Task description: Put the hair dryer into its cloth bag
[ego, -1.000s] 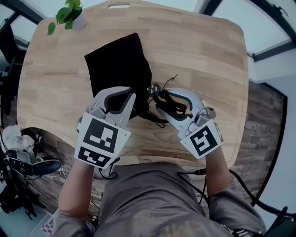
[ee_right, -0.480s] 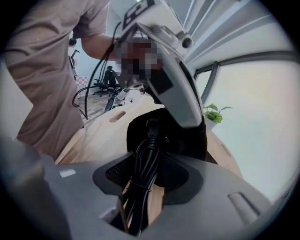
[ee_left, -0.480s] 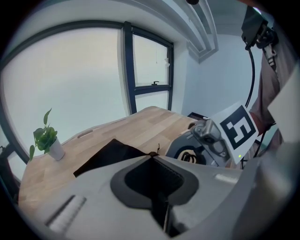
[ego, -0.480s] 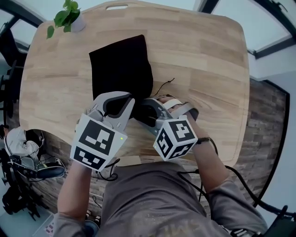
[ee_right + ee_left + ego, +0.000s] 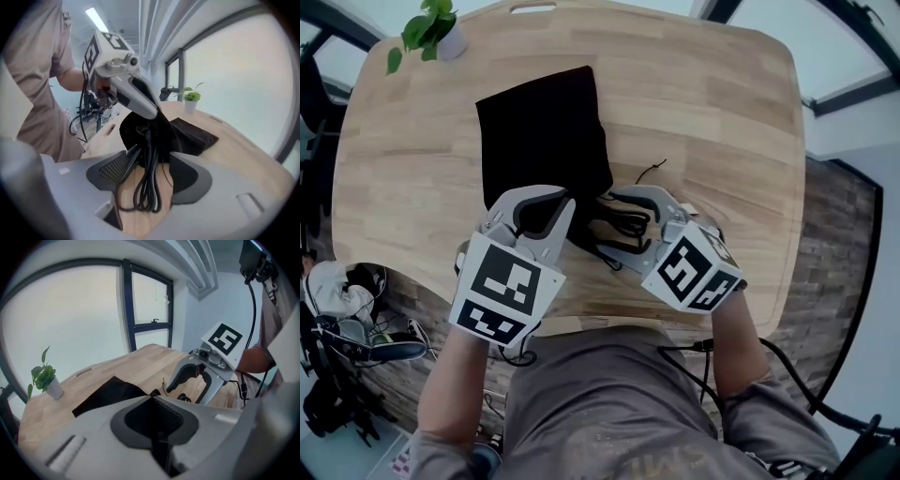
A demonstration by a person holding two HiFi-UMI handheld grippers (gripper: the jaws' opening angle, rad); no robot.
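Since the hair dryer's body shows in no view, I judge it to be down inside the bag (image 5: 542,131), which lies flat on the table (image 5: 703,112) with its mouth toward the person. Only the cord (image 5: 145,183) shows, a looped black bundle trailing out of the mouth onto the wood. Left claw (image 5: 155,111) is pinched on the bag's rim and lifts the cloth into a raised hood. Right claw (image 5: 152,159) has just been opening; its jaws stand wide, with the cord lying loose between them and neither pad pressing on it. Step in hand, by my reading, is tucking the cord in. To do it well, close on the bundle across all its loops, not one strand, so it does not unfurl. Slide it low along the table into the hood while the left holds the rim high. Mind the thin string (image 5: 650,171) just beside the mouth.
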